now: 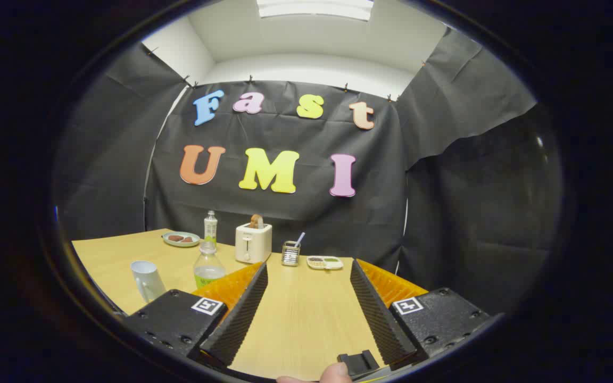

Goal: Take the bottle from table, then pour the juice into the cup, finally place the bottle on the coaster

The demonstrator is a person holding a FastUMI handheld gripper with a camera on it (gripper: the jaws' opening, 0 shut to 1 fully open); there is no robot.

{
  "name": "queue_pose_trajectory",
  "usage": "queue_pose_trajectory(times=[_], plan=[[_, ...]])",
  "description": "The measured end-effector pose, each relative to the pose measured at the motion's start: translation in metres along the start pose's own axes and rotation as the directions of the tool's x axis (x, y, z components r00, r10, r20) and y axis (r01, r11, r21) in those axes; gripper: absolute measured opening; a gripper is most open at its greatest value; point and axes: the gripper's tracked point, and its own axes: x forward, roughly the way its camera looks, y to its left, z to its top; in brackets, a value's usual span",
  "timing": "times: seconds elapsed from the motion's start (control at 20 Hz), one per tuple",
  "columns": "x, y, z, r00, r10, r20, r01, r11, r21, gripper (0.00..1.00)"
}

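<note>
Handheld two-finger tool (309,276), catalogued from its own camera. Fingers (240,314): two long wedge-shaped bars with finely ribbed inner faces, standing wide apart with nothing between them. Outer side of each finger: a ridged, grid-textured panel. Finger mounts (171,322): two flat matt blocks with a stippled surface and round screw recesses near the corners. Markings: one small square black-and-white coded tag (208,306) on each mount. Small notched bracket (358,363) sits low between the fingers. Person's fingertip (333,374) beside it.
</note>
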Motion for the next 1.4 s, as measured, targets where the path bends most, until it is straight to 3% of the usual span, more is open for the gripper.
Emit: queue_pose_trajectory(times=[1.4], plan=[[-0.004, 0.013, 0.009, 1.0, 0.025, 0.014, -0.026, 0.998, 0.054, 1.0]])
